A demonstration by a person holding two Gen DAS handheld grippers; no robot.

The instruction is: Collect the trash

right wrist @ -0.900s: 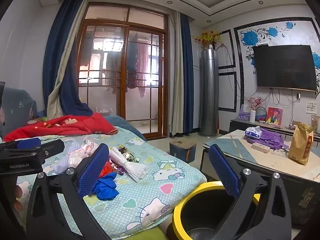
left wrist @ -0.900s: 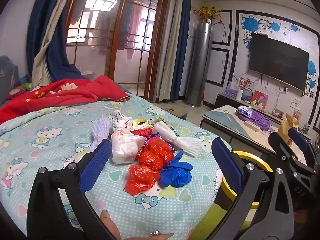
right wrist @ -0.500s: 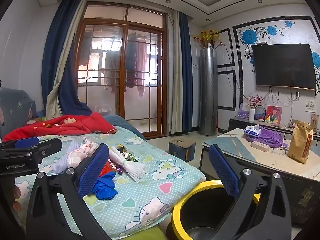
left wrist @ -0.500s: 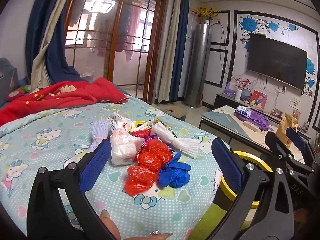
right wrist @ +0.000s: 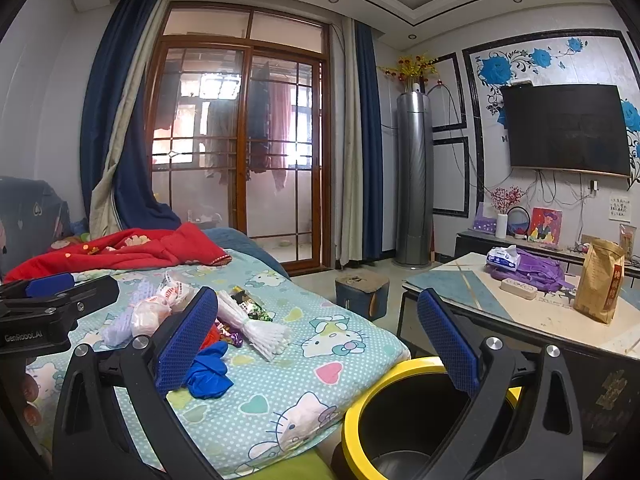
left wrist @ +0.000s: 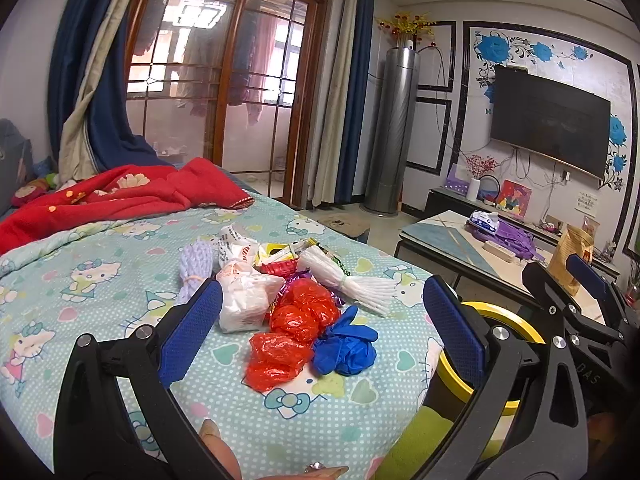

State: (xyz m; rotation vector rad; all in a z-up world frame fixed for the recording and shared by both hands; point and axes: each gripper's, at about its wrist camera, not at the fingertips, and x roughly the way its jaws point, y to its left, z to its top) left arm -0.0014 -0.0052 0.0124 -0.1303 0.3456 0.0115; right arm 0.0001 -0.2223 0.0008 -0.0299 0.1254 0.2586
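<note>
A pile of trash lies on the bed: red plastic bags [left wrist: 296, 328], a blue glove [left wrist: 346, 346], a white bag [left wrist: 244, 300], a white bundle [left wrist: 348, 280], a lilac bundle [left wrist: 194, 264] and wrappers [left wrist: 280, 256]. My left gripper [left wrist: 320, 330] is open and empty, hovering just short of the pile. My right gripper [right wrist: 316, 338] is open and empty, above the black bin with a yellow rim [right wrist: 384, 404] beside the bed. The blue glove [right wrist: 208, 372] and white bundle [right wrist: 256, 326] also show in the right wrist view. The bin rim [left wrist: 500, 322] shows in the left wrist view.
A red blanket [left wrist: 120, 196] lies at the bed's far end. A low table [right wrist: 520, 316] to the right holds a brown paper bag [right wrist: 600, 280], a purple bag [right wrist: 532, 270] and a power strip. A small stool [right wrist: 362, 290] stands on the floor.
Both grippers have barely shifted; the left view has crept slightly closer to the pile. Nothing was picked up.
</note>
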